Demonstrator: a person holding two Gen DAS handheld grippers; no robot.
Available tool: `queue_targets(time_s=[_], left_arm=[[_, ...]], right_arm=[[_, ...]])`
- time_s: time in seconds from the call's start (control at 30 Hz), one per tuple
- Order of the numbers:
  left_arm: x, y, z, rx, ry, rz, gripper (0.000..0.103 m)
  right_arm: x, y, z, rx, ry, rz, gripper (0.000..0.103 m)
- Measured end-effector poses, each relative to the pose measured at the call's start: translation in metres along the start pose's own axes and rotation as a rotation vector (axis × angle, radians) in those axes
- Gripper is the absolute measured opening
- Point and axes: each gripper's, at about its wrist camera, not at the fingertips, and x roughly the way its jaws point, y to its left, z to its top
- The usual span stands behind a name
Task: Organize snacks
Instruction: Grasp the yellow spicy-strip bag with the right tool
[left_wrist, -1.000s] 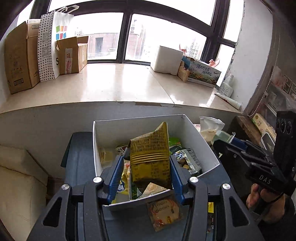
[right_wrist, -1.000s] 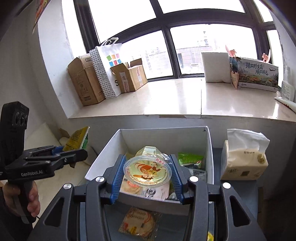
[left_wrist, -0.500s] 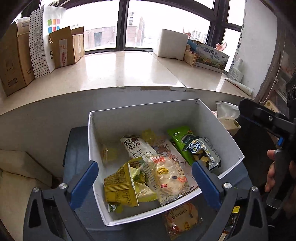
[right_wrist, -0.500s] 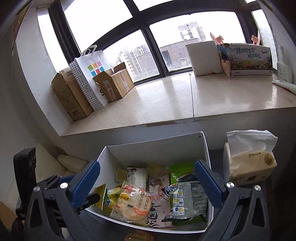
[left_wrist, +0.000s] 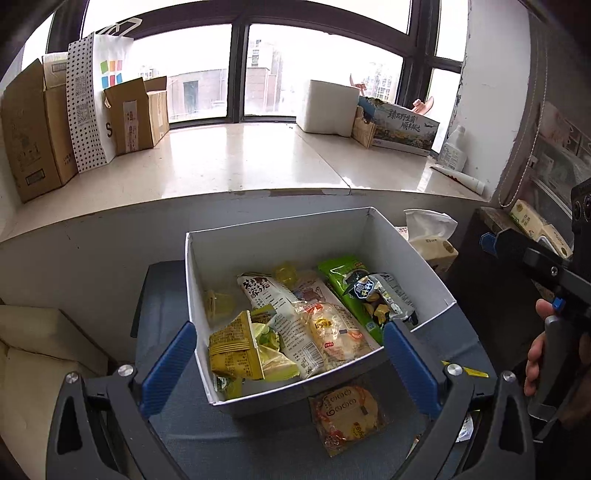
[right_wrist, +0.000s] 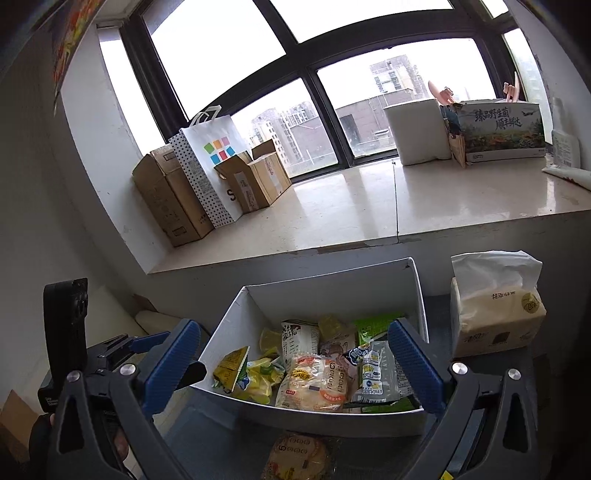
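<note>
- Above the white box (left_wrist: 410, 254), the left gripper (left_wrist: 288, 354) and the right gripper (right_wrist: 295, 362) both stood wide open and empty; a second before, each had gripped a snack.
- The yellow packet (left_wrist: 232, 347) from the left and the round rice-cracker pack (right_wrist: 314, 380) from the right now lay inside the box, so two more snacks counted as sorted.
- One cracker pack (left_wrist: 345, 415) was left on the dark surface, just outside the near wall.
- Roughly eight snacks showed inside the box, overlapping, beside one tissue pack (right_wrist: 495, 314).
</note>
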Motion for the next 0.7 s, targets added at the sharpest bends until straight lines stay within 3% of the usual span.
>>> queue_targets(time_s=[0.3, 0.53, 0.7], left_arm=[[-0.078, -0.028, -0.058, 0.029, -0.086, -0.072, 0.103], [-0.108, -0.033, -0.107, -0.017, -0.105, -0.101, 0.103], [-0.106, -0.028, -0.129, -0.063, -0.080, -0.093, 0.103]], right_arm=[[-0.089, 0.029, -0.057, -0.130, -0.054, 0.049, 0.103], [-0.136, 0.012, -0.121, -0.178, -0.048, -0.035, 0.103], [-0.135, -0.022, -0.164, -0.166, 0.054, -0.136, 0.103]])
